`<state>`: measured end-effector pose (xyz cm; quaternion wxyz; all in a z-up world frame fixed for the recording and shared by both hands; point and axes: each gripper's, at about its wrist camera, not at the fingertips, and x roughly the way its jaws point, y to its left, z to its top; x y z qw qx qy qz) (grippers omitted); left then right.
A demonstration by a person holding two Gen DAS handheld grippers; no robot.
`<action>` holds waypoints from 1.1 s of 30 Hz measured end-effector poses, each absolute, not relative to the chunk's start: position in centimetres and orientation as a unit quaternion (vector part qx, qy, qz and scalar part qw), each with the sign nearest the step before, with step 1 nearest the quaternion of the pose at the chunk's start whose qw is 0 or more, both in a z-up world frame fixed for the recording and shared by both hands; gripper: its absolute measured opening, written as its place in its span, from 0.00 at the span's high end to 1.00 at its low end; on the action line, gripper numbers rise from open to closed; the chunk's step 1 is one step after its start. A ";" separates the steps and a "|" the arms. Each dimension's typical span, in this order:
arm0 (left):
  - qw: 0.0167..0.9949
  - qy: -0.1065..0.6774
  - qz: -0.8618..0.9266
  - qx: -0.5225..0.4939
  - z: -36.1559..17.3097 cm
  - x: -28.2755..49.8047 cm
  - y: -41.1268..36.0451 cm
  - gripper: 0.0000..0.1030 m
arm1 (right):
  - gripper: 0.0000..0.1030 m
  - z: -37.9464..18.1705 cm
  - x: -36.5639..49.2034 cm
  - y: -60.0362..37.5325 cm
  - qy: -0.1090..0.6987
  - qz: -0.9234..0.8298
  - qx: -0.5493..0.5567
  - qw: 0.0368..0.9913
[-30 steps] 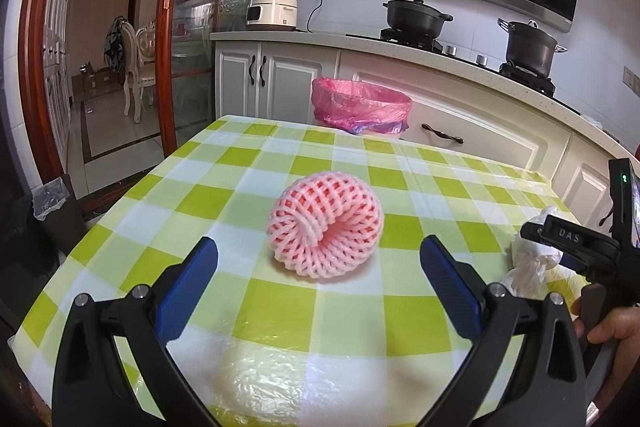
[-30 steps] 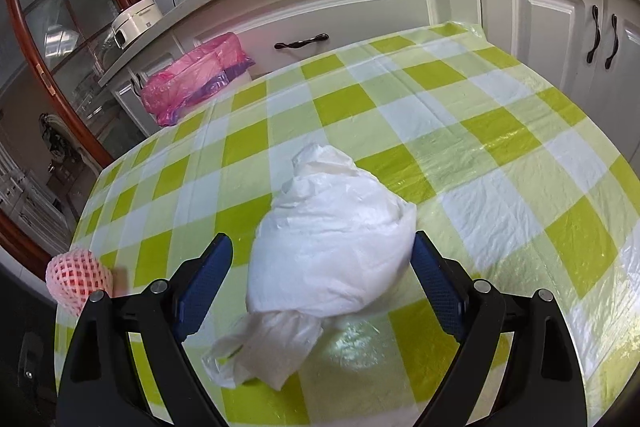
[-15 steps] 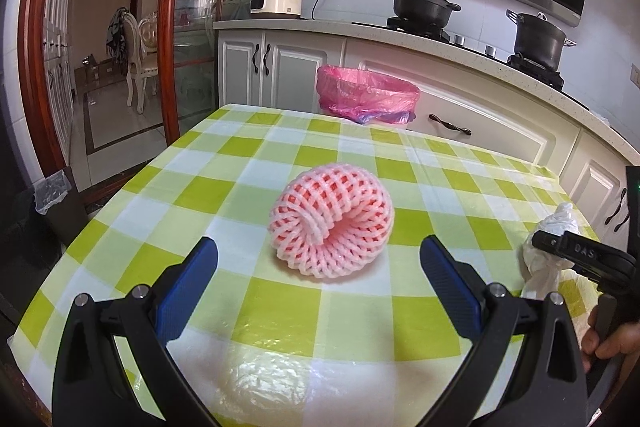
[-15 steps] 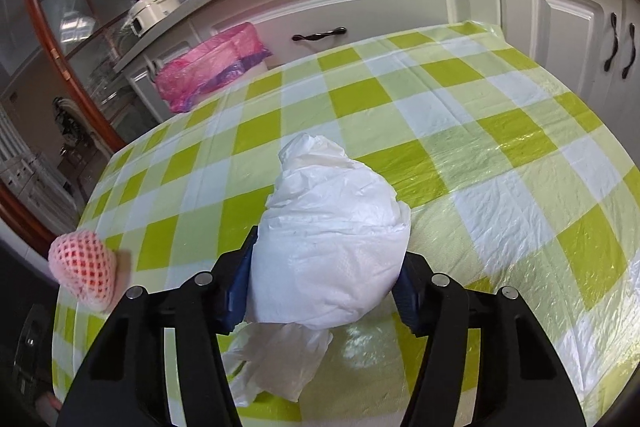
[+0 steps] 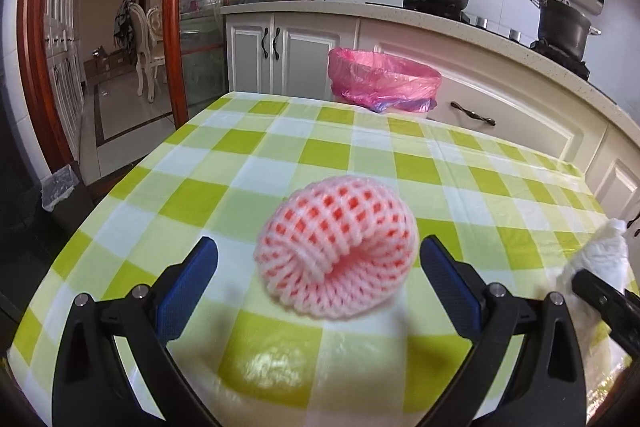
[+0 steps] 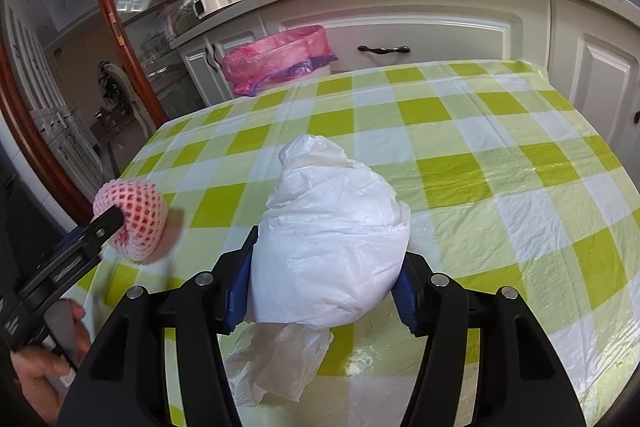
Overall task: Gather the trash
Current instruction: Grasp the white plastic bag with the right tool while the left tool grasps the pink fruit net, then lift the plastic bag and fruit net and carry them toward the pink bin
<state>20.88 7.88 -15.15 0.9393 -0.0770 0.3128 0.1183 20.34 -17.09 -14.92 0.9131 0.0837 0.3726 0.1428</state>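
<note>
Here, in the left wrist view, the left gripper (image 5: 318,261) stands wide open, its blue-padded fingers (image 5: 188,283) to either side of a pink foam fruit net rolled into a ring (image 5: 338,251). The net lies on the table with the green and white checked plastic cloth (image 5: 256,163), between the pads; whether the right pad touches its edge cannot be told, and a clear gap shows at the left pad. Beyond the far edge of the table stands a bin lined with a pink plastic bag (image 5: 384,79), in front of white kitchen cabinets (image 5: 276,55). At the right edge, a crumpled white plastic bag (image 5: 600,259) shows behind the black tip of the right gripper (image 5: 600,297).

In the right wrist view, the right gripper (image 6: 322,279) is clamped on the stuffed white plastic bag (image 6: 332,227), both blue pads pressed into its sides, with a loose tail of plastic hanging near the camera. Its jaws have just been closing, with the bag between them. Far left, the pink net (image 6: 136,223) sits by a black finger of the left gripper (image 6: 102,227), and a hand (image 6: 44,367) holds that tool at the near left corner. The pink-lined bin (image 6: 280,59) stands past the far left side of the table (image 6: 520,163)
</note>
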 end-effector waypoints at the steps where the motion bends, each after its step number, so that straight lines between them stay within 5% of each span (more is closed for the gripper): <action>1: 0.938 0.317 0.117 -0.075 -15.3 21.5 7.8 0.05 | 0.45 -14.8 20.3 -17.0 0.372 0.147 0.082 0.913; 12: 0.924 0.358 0.104 -0.090 -16.9 25.2 8.5 0.06 | 0.45 -14.4 19.9 -17.1 0.367 0.154 0.080 0.914; 19: 0.928 0.354 0.075 -0.083 -16.8 24.9 8.0 0.31 | 0.45 -14.3 19.6 -16.9 0.367 0.155 0.076 0.914; 33: 0.954 0.287 0.047 -0.068 -12.8 19.0 5.3 0.45 | 0.45 -13.0 18.5 -16.4 0.347 0.159 0.061 0.922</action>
